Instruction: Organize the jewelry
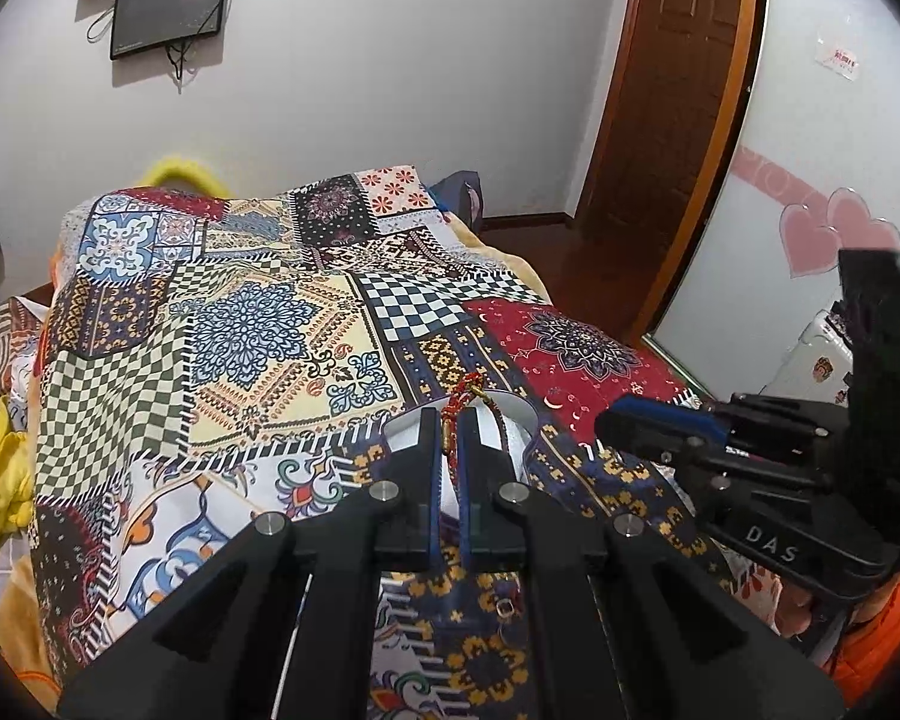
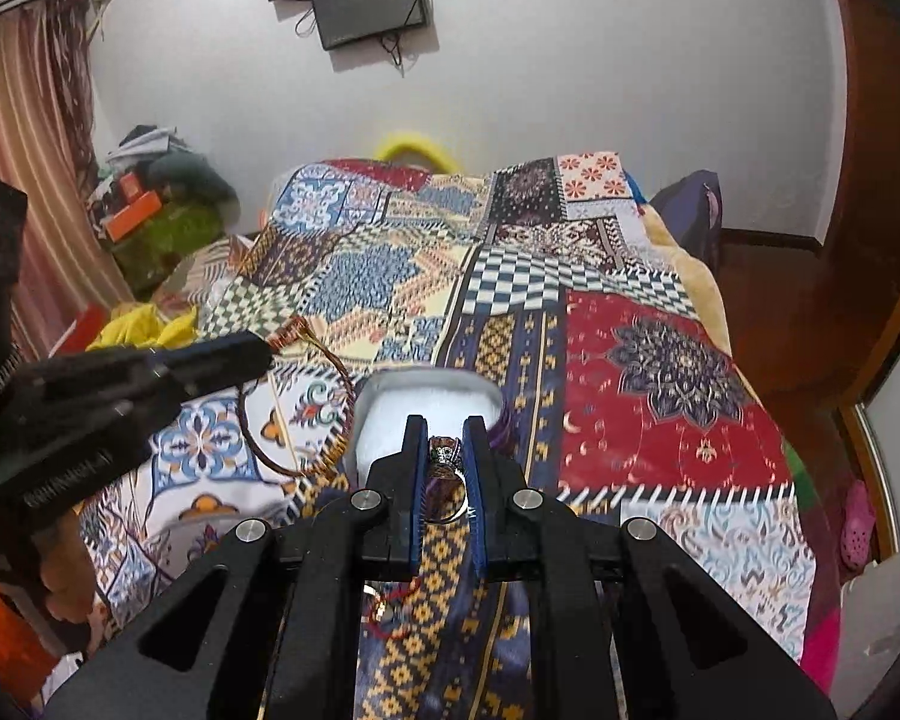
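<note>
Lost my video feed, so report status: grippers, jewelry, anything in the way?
Left gripper shut on red beaded bracelet. Right gripper shut on ring, both over white tray. Copper bangles loose on quilt beside tray; path unobstructed.

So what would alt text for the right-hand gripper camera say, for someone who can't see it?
The right gripper pinches a silver ring above a white-lined box on a patchwork bedspread. The left gripper reaches in from the left.
</note>
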Demonstrator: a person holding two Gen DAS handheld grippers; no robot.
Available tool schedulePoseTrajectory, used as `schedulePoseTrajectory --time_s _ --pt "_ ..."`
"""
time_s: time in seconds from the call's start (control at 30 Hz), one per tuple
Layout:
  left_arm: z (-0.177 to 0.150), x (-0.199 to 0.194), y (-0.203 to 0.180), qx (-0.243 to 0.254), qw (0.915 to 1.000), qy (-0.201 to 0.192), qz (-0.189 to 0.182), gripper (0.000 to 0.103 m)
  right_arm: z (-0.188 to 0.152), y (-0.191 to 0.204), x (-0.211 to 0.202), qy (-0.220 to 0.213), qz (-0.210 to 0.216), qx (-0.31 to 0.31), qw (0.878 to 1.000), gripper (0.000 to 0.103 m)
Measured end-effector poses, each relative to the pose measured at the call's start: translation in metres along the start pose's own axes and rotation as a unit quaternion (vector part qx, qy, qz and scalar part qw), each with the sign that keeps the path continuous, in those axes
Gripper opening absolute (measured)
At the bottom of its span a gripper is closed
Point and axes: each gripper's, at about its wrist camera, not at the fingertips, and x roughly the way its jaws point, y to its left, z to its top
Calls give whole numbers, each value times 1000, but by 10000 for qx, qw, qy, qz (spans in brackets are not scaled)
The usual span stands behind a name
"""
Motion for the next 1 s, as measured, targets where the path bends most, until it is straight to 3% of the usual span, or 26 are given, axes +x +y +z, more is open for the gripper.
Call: schedulePoseTrajectory --time_s 0.4,1.0 --pt "6 39 5 36 9996 289 41 3 15 6 31 22 43 -98 9999 11" --pt "-4 66 13 116 9977 603 271 3 10 -6 71 680 107 -63 9976 11"
